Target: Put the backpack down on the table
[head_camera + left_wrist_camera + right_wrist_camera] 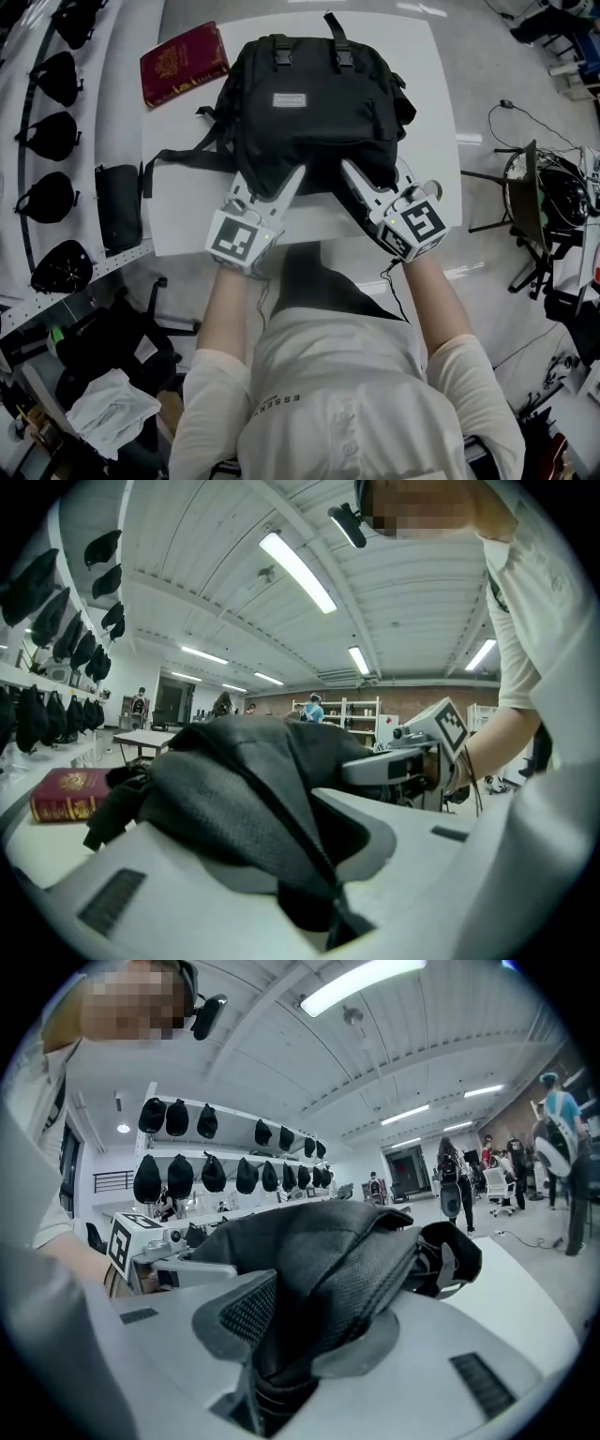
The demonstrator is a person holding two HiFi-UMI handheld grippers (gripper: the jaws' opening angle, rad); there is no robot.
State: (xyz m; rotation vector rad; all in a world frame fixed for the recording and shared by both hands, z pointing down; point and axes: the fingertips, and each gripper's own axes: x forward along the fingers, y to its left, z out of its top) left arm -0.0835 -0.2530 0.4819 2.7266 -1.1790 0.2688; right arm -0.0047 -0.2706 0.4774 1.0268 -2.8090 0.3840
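- One white tabletop (187,216) fills the middle of the head view. The person stands at its near edge with both arms reaching forward.
- One black backpack (309,103), the task's thing, lies flat on the tabletop with its top handle at the far end. Its bottom edge is nearest the person and its body rests on the surface, not hanging.
- Loose shoulder straps (183,159) trail off the backpack's left side across the tabletop.
- Left hand-held gripper (270,178) is at the backpack's near-left bottom corner. Its own view shows a fold of black fabric pinched between the jaws, so it is gripping the backpack.
- Right hand-held gripper (375,173) is at the near-right bottom corner. A bunch of fabric and mesh sits between its jaws, but they stand wider apart. I judge this grip slack rather than clamped.
- Red book (184,62) lies at the far-left corner of the tabletop, just beside the backpack, and has no part in the task.
- Progress: setting down looks essentially done, with the backpack's weight on the tabletop.
- Left to do, by my reading: free the fabric from both hand-held grippers, the left one first needing to open, then pull both back toward the person.
- Risk: fabric snagged in a jaw could drag the backpack toward the near edge on pull-back.
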